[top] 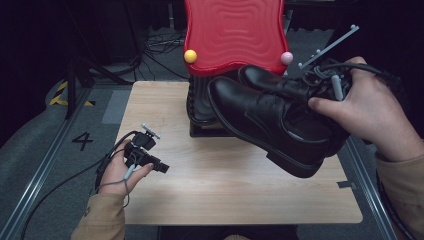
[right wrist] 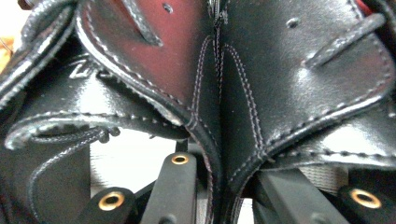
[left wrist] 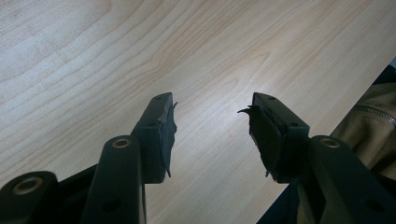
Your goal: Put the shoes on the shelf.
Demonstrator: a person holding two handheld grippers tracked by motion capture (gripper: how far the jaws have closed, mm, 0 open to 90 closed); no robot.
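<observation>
Black shiny shoes, two of them pressed side by side, hang in the air over the far right part of the tabletop. My right hand-held gripper pinches their inner sides together. My left hand-held gripper rests low near the tabletop's left edge, its jaws wide apart with nothing between them. Behind the shoes is a red board.

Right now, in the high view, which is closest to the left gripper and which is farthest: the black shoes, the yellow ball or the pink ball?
From the left gripper, low on the left:
1. Black shoes, held up at the middle right.
2. Yellow ball, up on the red board's left edge.
3. Pink ball, on the red board's right edge, farthest.
</observation>
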